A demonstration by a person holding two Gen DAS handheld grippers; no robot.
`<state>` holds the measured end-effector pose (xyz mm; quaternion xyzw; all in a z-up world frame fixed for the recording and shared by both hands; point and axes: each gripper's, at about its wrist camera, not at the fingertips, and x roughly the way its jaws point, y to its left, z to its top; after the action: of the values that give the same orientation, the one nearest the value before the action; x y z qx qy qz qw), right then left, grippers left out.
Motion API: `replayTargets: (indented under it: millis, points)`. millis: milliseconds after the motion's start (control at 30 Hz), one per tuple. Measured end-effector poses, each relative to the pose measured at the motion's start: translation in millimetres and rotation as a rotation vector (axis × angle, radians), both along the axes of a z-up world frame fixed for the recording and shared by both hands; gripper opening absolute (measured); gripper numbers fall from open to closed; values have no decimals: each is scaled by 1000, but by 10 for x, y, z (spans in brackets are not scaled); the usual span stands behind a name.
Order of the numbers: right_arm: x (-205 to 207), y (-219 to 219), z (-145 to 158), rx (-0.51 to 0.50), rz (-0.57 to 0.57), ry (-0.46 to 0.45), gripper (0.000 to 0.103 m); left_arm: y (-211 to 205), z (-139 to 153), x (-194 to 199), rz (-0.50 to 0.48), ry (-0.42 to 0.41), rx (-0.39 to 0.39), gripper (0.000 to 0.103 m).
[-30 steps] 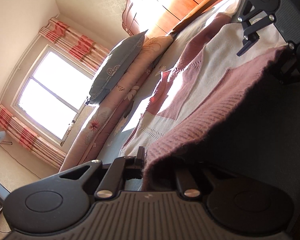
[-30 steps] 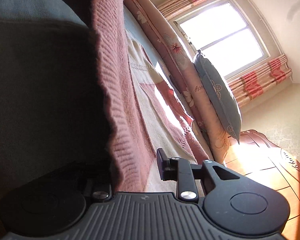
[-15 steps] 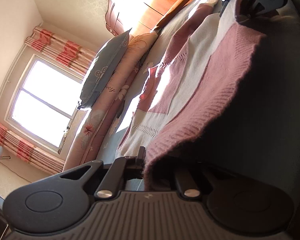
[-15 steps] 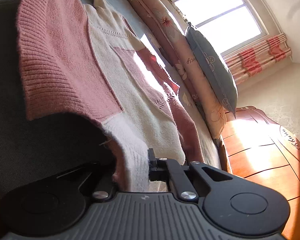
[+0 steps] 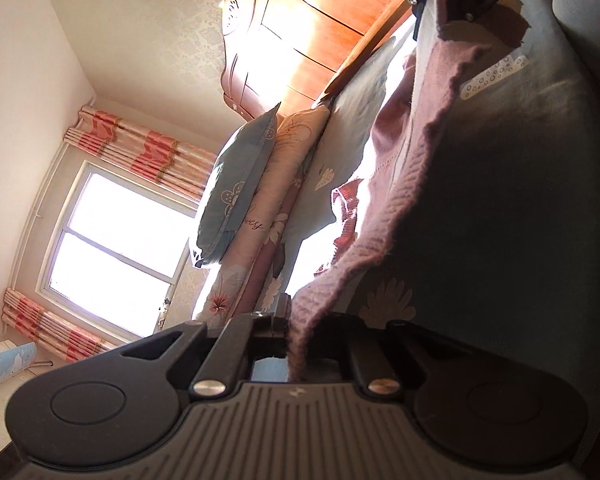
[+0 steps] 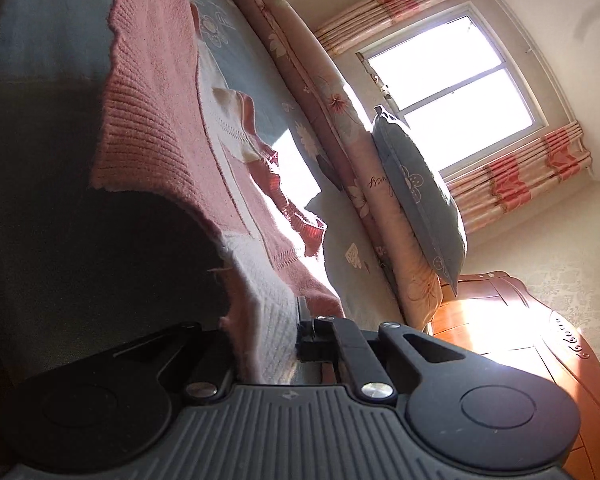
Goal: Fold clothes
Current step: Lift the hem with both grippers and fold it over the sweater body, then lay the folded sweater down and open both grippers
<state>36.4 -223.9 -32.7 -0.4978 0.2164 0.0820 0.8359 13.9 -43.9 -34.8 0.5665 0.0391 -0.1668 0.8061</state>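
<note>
sweater [image 5: 416,184] hem pulled taut, tools farther apart, more bedsheet [image 5: 520,208] exposed

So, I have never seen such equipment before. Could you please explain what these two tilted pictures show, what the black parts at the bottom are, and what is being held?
There is no robot here. A person holds a two-finger gripper in each hand, and each gripper carries a wide-angle camera that looks forward along its fingers. That is why the room looks tilted and bent.

One picture comes from the left gripper, the other from the right gripper. The black shapes at the bottom are the grippers themselves.

Both are shut on the ribbed edge of a pink and cream knitted sweater, one at each end, so the edge is lifted while the rest lies on the bed. In the left view you can see the right gripper far off at the top.

Behind are a blue pillow, a rolled floral quilt, a wooden headboard and a bright window.
</note>
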Motion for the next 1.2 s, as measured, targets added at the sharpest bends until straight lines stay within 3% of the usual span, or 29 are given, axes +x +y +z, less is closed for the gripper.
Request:
replayTargets:
  millis: [100,300,367,467,567,900,1200]
  points:
    - [-70,-4,-64,2,32,77,5,-23,-133,-8,-8,60,30,4]
    - [2,110,-494,-50,62,216,6,-111,-499,146,-8,219,68,4]
    - [36,166,-623,-73,71,266,6,-143,-580,126,-23,249,94,10]
    - [-42,230,-686,-72,97,337,16,-168,-664,78,-42,290,123,14]
    - [-171,246,-664,-76,129,358,20,-95,-639,-8,-33,317,120,14]
    - [-511,60,-227,-51,186,370,21,206,-215,-362,9,313,98,14]
    - [-900,-116,405,-12,165,242,24,285,604,-534,45,186,-92,16]
